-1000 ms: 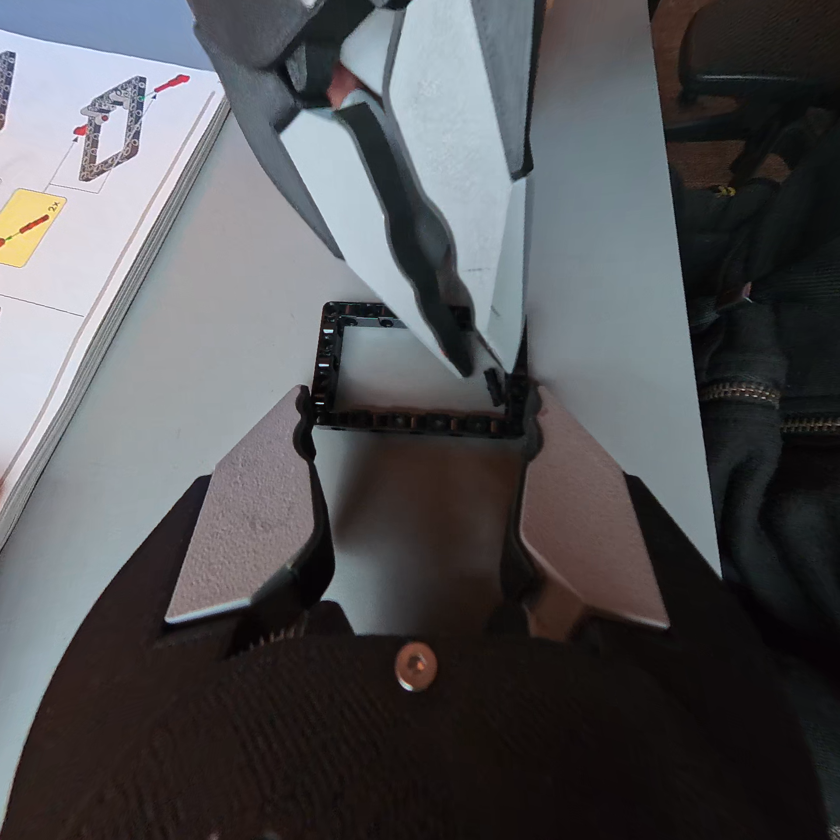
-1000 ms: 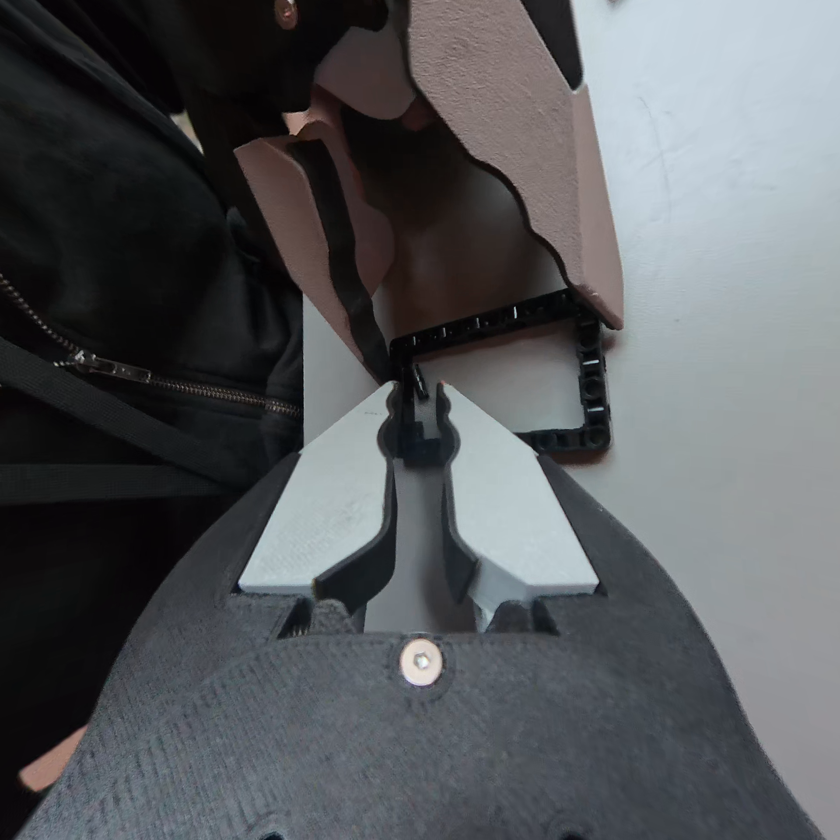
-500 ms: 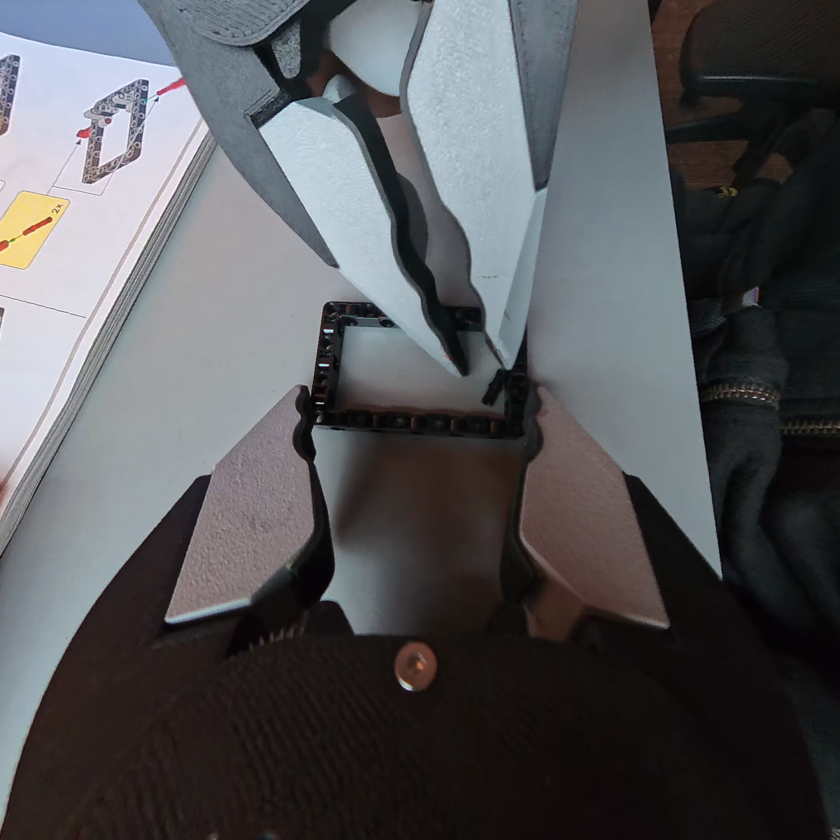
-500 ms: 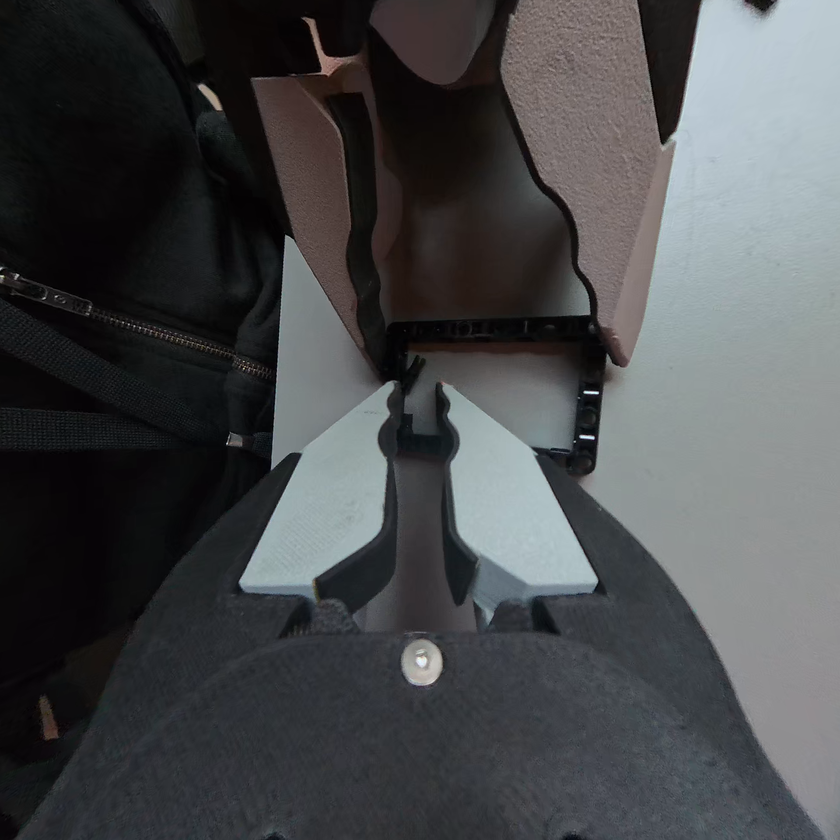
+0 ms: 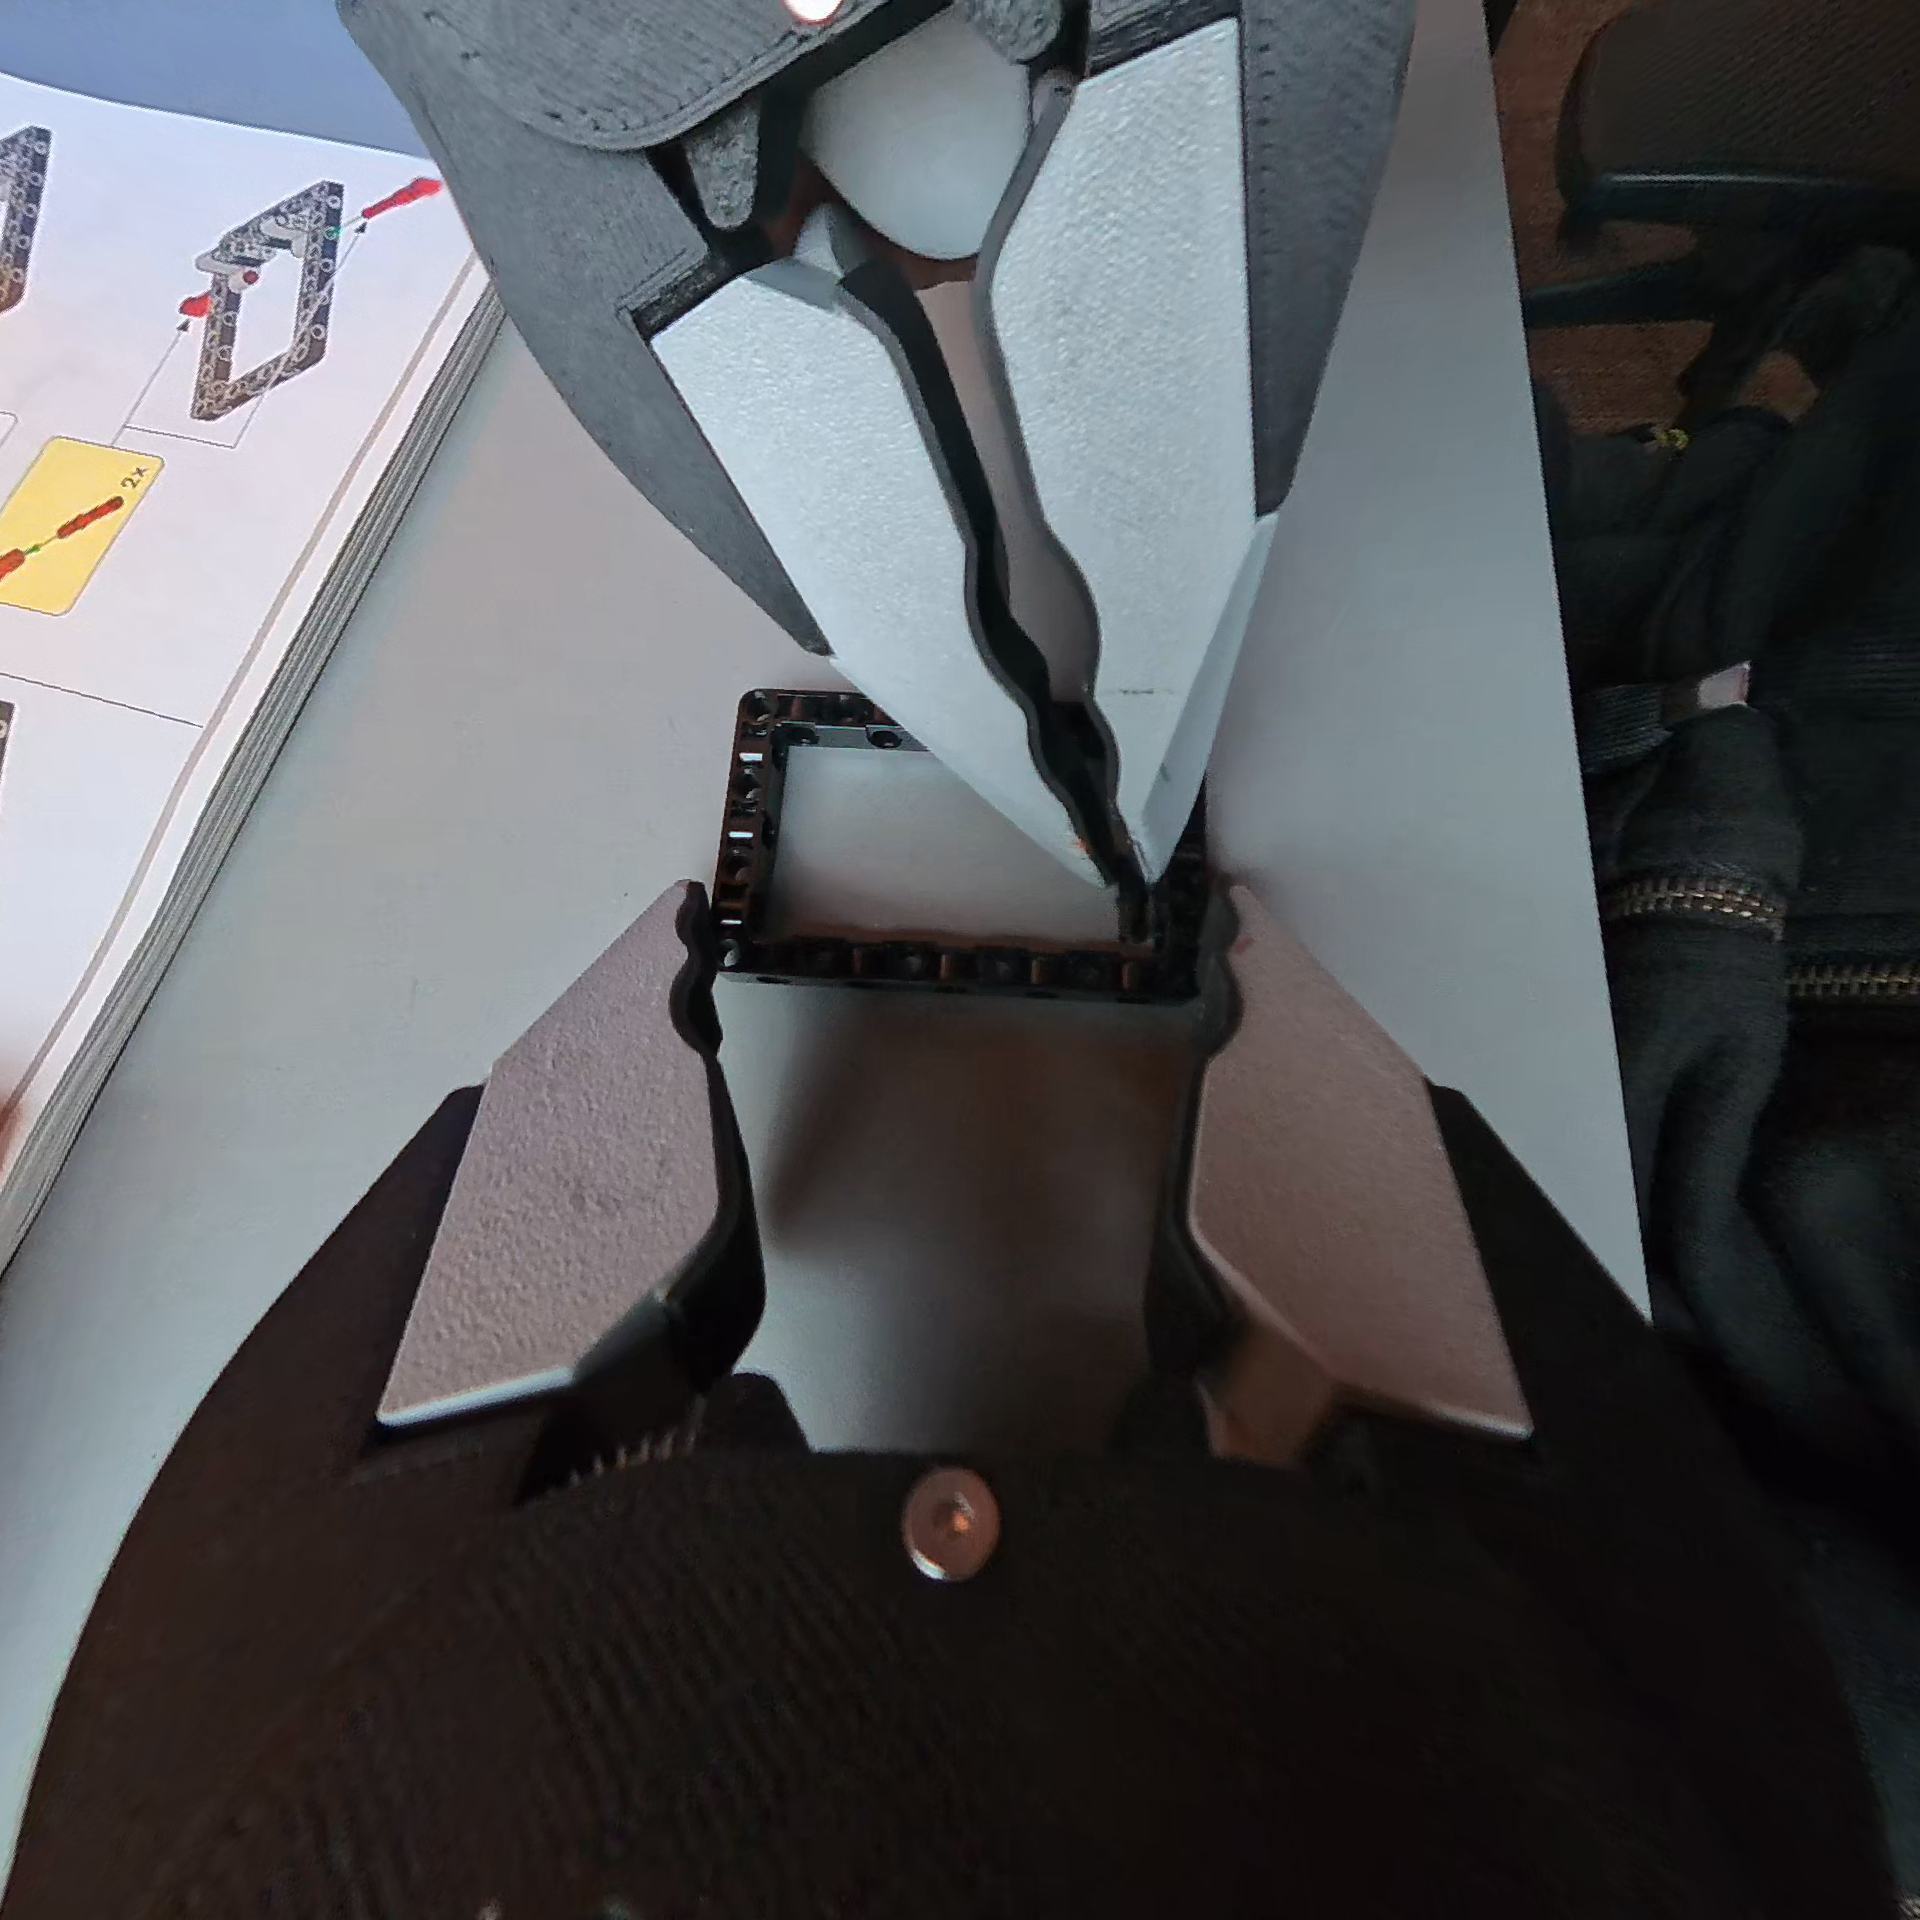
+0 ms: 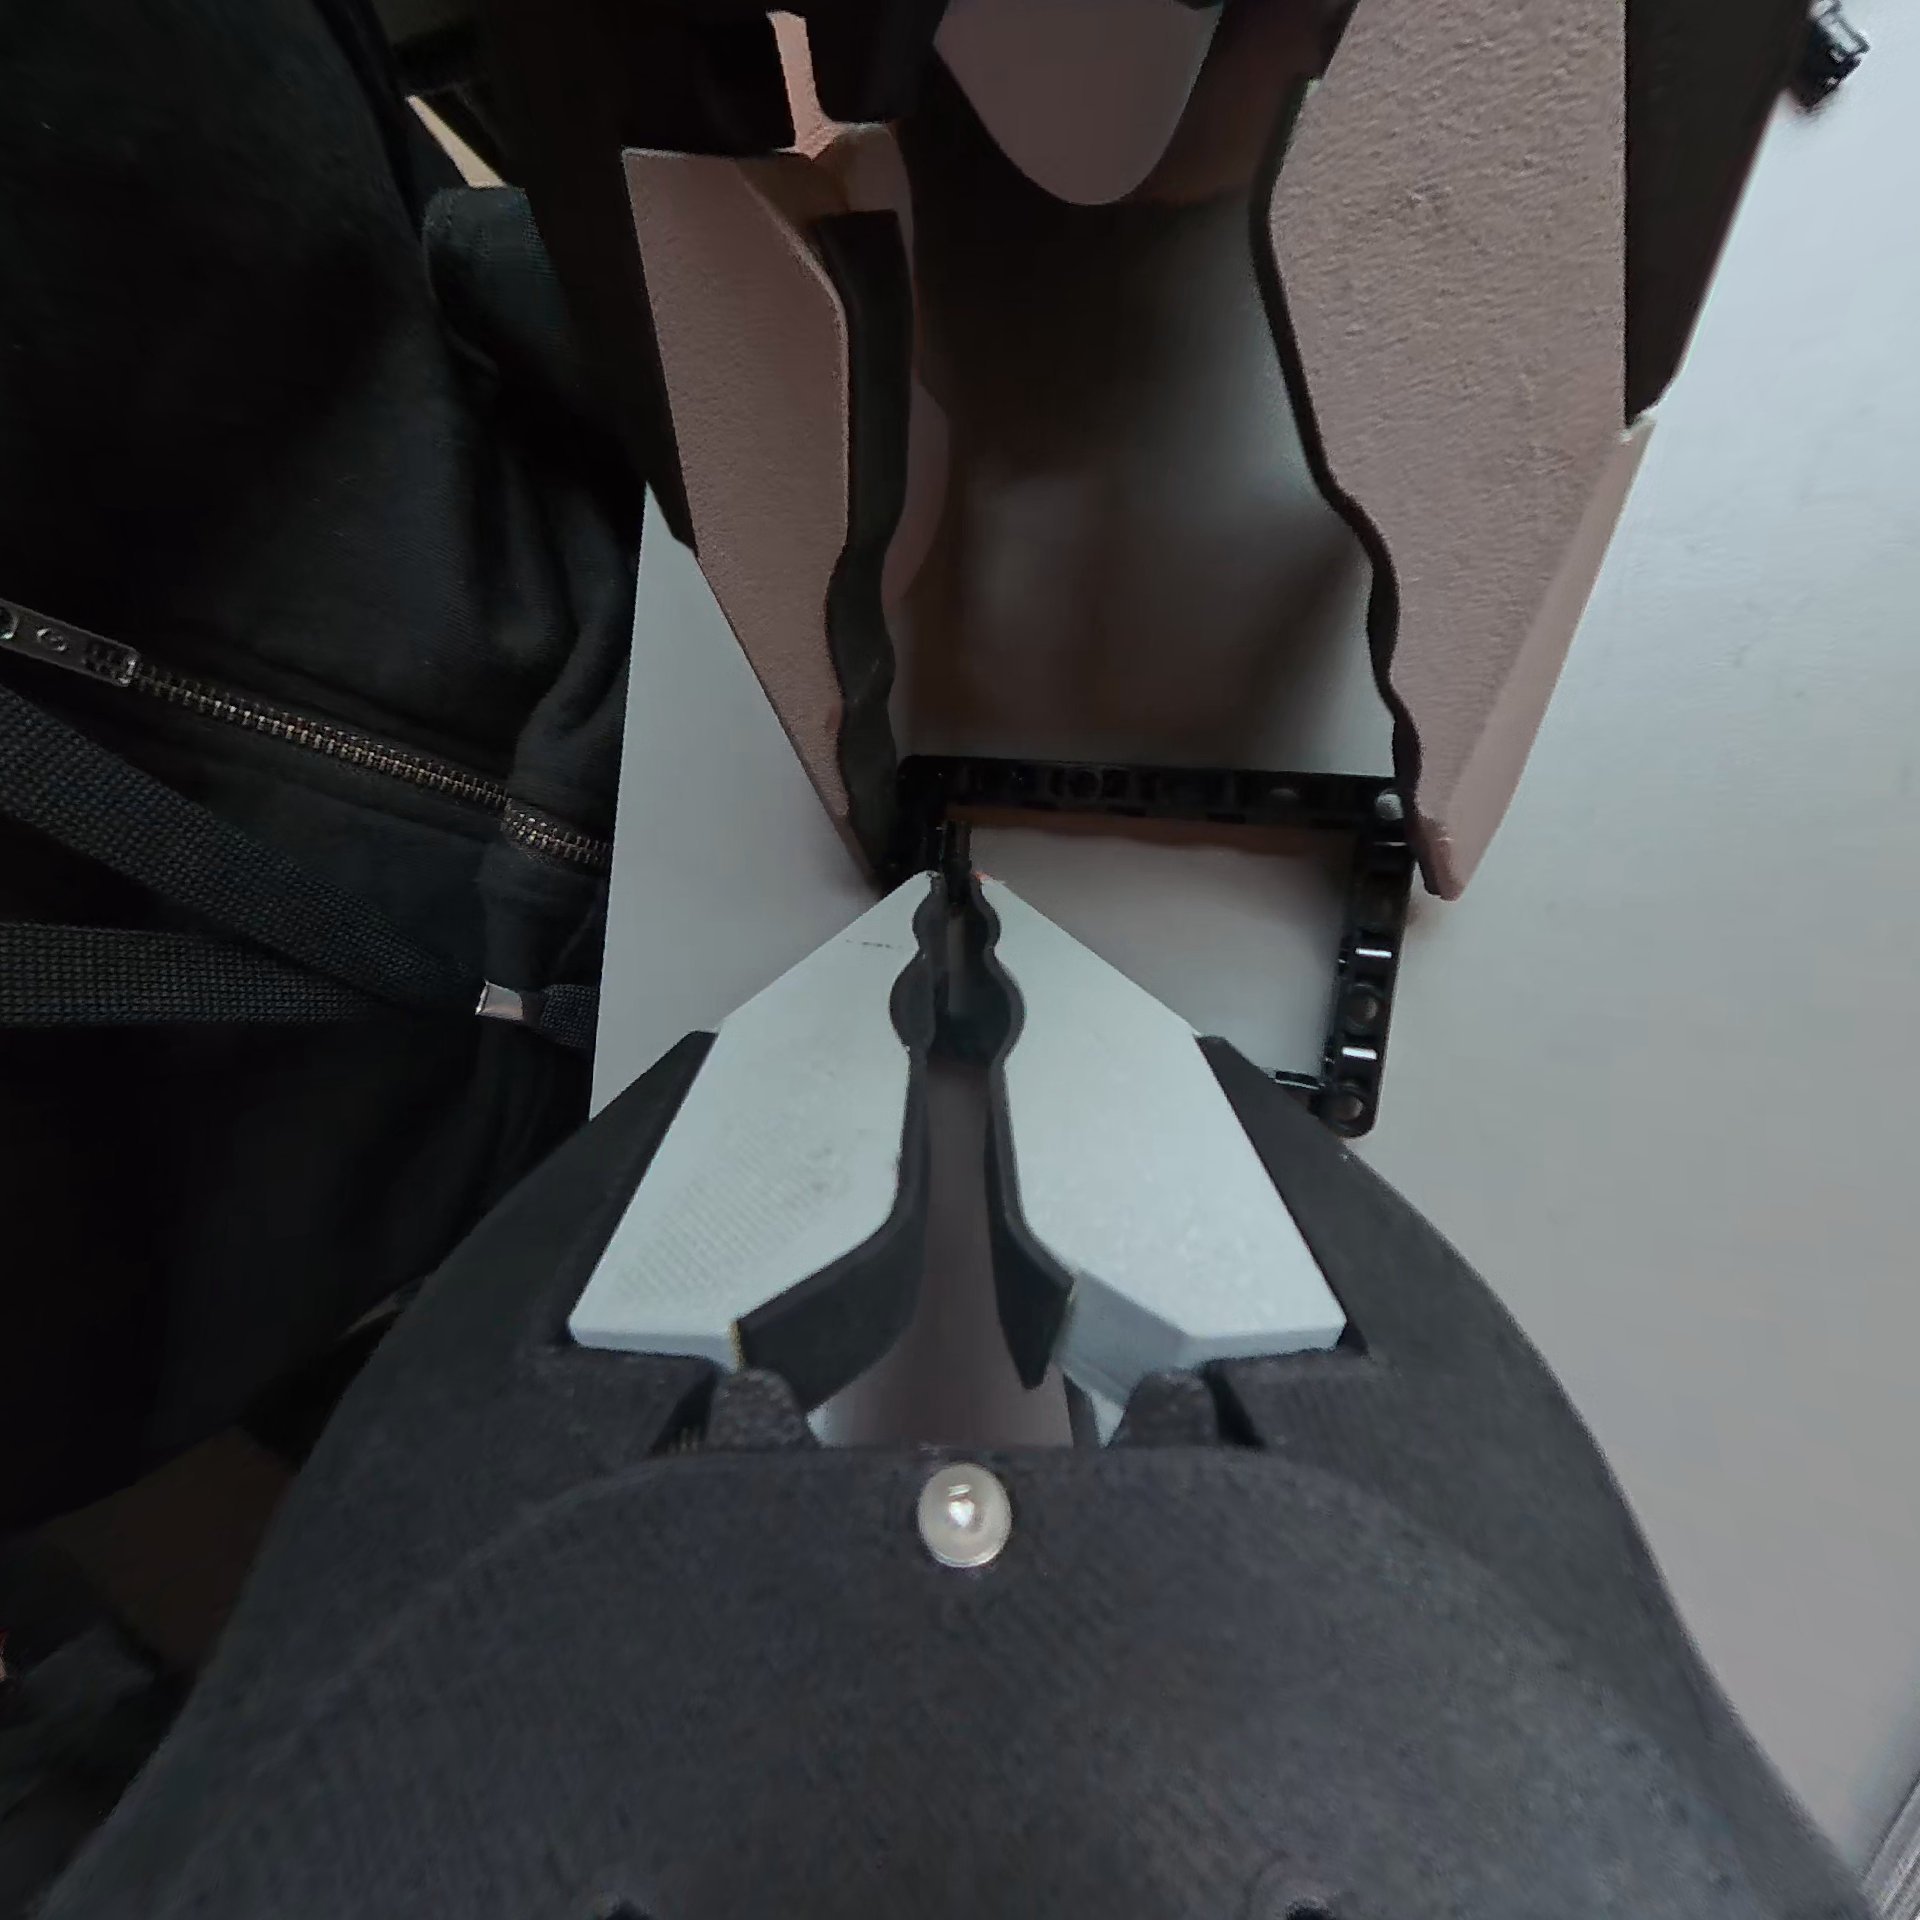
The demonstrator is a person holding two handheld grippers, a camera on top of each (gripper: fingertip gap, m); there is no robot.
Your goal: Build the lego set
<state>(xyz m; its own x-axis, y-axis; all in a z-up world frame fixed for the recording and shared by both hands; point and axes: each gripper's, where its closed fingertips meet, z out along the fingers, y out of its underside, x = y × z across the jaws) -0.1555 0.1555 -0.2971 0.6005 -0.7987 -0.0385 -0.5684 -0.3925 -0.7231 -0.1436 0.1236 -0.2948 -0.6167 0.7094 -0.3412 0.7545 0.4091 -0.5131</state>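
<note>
Black plastic is all we have built from so far: a square frame (image 5: pixel 940 961) lies flat on the pale counter (image 5: pixel 468 831), and our left hand-held gripper (image 5: pixel 961 961) has its fingers spread wide and clamped on the frame's two outer sides, the near beam spanning the gap between the tips. Our right hand-held gripper (image 6: pixel 954 883) comes in from the far side, its fingers pinched together on a small black pin (image 6: pixel 954 847), whose end sits at the frame's inner corner, right by the left gripper's right-hand fingertip. Whether the pin is seated in a hole yet we cannot tell. We judge the build barely begun: one frame, one pin going in. An open instruction booklet (image 5: pixel 156 520) lies beyond the left gripper's left finger, and its pictured frame carries added parts ours lacks, so most steps remain.
</note>
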